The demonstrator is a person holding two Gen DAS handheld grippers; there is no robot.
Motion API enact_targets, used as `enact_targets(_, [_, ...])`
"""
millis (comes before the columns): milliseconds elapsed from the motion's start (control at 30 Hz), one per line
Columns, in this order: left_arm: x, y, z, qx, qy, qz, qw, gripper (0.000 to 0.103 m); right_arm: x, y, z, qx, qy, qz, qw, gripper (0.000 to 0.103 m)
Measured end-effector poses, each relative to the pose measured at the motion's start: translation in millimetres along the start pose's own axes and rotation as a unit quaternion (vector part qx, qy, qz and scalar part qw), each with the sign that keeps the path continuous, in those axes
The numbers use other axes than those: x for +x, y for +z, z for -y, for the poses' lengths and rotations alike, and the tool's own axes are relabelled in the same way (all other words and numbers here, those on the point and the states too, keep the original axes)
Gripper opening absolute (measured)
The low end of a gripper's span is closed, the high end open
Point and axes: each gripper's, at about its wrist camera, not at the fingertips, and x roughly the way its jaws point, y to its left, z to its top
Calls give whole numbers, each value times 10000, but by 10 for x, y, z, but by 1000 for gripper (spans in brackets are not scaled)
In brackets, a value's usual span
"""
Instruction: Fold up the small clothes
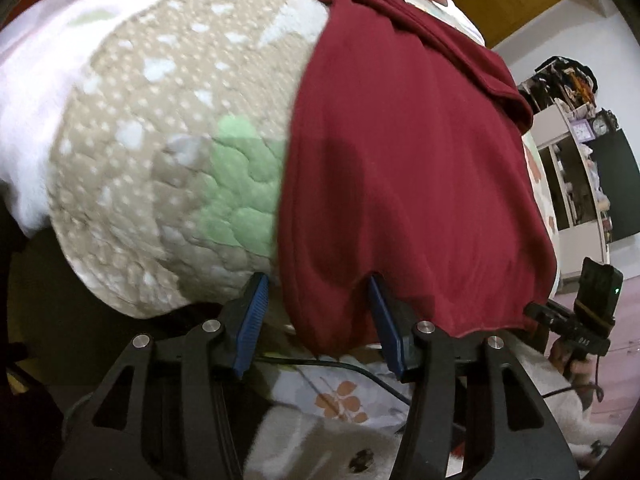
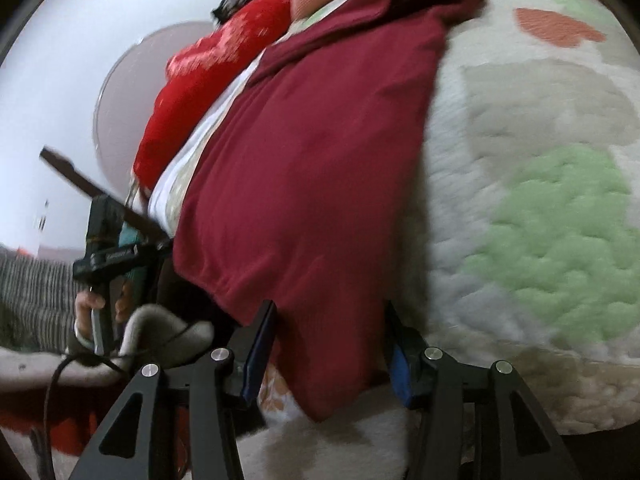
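Maroon garment [image 1: 400, 168] lies flat on a quilted bed [image 1: 160, 160], each spread-fingered hand-held gripper, left [image 1: 318, 312] and right [image 2: 330, 344], straddling a near hem corner, seemingly ready to pinch.

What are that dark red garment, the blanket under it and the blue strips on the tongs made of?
The dark red garment looks like soft matte knit, probably cotton jersey: it drapes in loose folds. The blanket seems a quilted fabric, stitched into puffy cells with a slightly fuzzy surface. The blue pads on the left tongs appear ribbed rubber or plastic; which one is unclear.
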Motion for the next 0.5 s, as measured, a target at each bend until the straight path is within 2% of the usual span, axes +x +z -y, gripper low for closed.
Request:
enact_targets(167, [57,37,42,-16,23,14,10000,51,147,-17,-33,11,58,4,10000,48])
enact_targets(500, [152,-5,0,-250,-163,-29,9996,51,19,-167,63,141,282,33,9995,48])
